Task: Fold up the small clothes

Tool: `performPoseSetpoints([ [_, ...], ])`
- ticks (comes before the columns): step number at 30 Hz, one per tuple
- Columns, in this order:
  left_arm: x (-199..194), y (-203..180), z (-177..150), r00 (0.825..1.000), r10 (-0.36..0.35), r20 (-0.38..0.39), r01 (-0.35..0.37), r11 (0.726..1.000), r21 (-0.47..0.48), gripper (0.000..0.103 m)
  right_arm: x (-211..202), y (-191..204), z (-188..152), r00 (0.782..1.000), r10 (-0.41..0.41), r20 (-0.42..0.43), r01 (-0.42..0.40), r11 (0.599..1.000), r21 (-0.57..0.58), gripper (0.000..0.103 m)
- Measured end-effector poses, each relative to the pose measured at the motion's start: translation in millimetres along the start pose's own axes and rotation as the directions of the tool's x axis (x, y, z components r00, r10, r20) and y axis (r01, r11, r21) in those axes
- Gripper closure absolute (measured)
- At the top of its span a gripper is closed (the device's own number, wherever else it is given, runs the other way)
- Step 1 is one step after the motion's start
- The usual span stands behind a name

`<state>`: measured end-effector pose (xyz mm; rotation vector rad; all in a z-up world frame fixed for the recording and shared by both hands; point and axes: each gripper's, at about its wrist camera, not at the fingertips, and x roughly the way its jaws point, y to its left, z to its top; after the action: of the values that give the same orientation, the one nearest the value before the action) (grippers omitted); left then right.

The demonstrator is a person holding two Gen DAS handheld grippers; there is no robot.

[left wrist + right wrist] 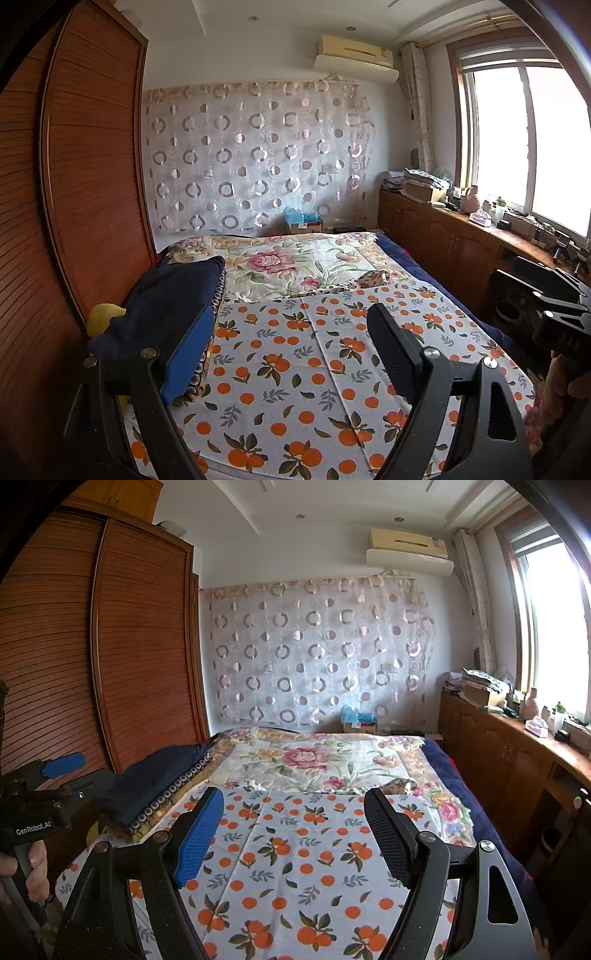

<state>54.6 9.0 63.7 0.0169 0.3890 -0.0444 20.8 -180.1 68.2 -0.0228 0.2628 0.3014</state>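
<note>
Spreading flat across the near part of the bed point(436, 266), an orange-print cloth point(295, 369) is seen in both wrist views, with a crease running down its middle and a floral bedspread point(295, 266) lying beyond it. The left claw point(291, 347) is held above the cloth with its jaws wide apart and nothing between them; the blue pad sits on one side and the black ribbed pad on the other. The right claw point(295, 834) is likewise held wide over the same cloth, gripping nothing. A dark navy garment point(166, 295) is piled at the left edge of the bed on a circle-patterned fabric point(173, 794), beside the brown slatted wardrobe point(92, 166). Only in the left wrist view is a yellow item point(103, 315) visible behind the navy pile, and the right device's black body with fingers point(557, 384) of a hand wrapped on its handle is caught at the right border. Only in the right wrist view is the left device shown from the side, its handle held by a hand point(33, 871) at the lower left. A small patterned folded piece point(373, 278) lies at the far edge of the orange-print cloth; whether it touches the cloth cannot be told
</note>
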Motion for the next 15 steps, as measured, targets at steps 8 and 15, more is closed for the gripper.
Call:
performPoseSetpoints([
  [8, -0.4, 0.6, 0.1, 1.000, -0.003, 0.000, 0.003, 1.000, -0.004, 0.018, 1.7, -2.3, -0.2, 1.000, 0.000, -0.003, 0.000, 1.000, 0.000, 0.023],
  [15, -0.3, 0.8, 0.3, 1.000, -0.003, 0.000, 0.003, 1.000, -0.003, 0.018, 2.2, -3.8, -0.8, 1.000, 0.001, -0.005, -0.001, 1.000, 0.001, 0.023],
])
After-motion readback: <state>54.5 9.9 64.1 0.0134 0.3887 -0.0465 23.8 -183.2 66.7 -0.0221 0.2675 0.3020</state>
